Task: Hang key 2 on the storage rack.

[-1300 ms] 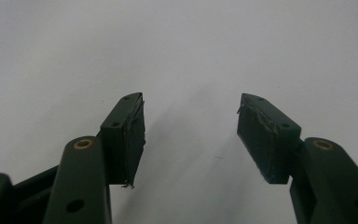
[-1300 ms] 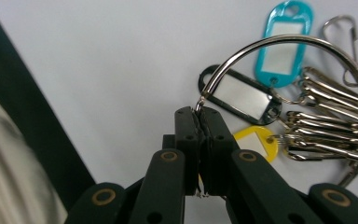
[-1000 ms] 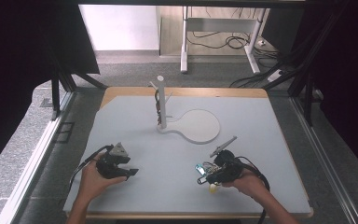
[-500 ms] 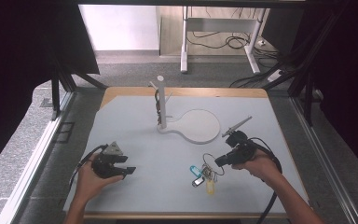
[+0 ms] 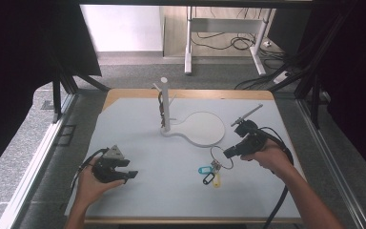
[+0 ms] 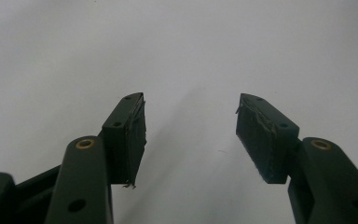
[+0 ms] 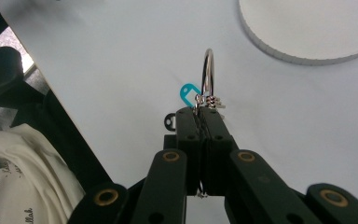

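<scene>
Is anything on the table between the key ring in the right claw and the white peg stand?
Nothing visible. The right claw holds the key ring just off the round base of the peg stand; bare mat lies between.

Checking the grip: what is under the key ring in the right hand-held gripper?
Under the key ring hang tags above bare table; the ring's clamped part is hidden between the right hand-held gripper jaws.

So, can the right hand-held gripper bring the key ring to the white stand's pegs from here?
Probably yes. The right hand-held gripper is shut on the key ring, and the table between it and the white stand looks bare; only the stand's round base lies close by.
</scene>
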Available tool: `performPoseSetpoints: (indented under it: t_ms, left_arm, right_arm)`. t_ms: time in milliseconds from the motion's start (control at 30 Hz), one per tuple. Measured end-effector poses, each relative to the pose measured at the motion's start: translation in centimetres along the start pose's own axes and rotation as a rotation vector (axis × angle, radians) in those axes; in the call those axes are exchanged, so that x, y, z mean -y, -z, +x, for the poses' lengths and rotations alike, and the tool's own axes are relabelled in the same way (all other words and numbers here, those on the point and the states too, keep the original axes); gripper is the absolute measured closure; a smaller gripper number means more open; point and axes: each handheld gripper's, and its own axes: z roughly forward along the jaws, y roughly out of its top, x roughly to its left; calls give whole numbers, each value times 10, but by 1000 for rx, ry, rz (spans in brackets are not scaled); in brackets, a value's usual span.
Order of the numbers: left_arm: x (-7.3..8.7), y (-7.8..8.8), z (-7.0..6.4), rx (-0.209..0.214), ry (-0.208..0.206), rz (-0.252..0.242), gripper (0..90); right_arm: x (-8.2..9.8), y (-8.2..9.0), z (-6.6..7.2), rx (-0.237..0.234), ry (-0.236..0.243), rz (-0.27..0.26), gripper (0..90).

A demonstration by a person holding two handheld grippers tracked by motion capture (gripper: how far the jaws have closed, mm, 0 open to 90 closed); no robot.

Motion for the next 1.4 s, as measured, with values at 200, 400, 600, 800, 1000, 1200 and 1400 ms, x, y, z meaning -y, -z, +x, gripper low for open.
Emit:
performPoseSetpoints:
  t_ms: [200,400,600,800,1000,1200,1400]
  left_arm:
    - [1,1,0,0,5,-7,428]
    - [2,1,0,0,7,-8,428]
    - [2,0,0,-5,6,-5,428]
    - [2,0,-1,0,14,-11,428]
    - [2,1,0,0,9,-10,428]
    - [2,2,0,2,14,-18,428]
    - [2,0,-1,4,10,-11,428]
  right_arm:
    - [-7,10,-7,4,-11,18,882]
    - [-15,21,-11,25,-24,14,881]
    - [-26,32,-13,41,-27,7,882]
    - [-38,43,-15,49,-27,0,881]
    - [-52,50,-17,51,-35,-4,882]
    - [-64,51,-19,67,-45,11,882]
    - [-74,52,-22,71,-55,14,882]
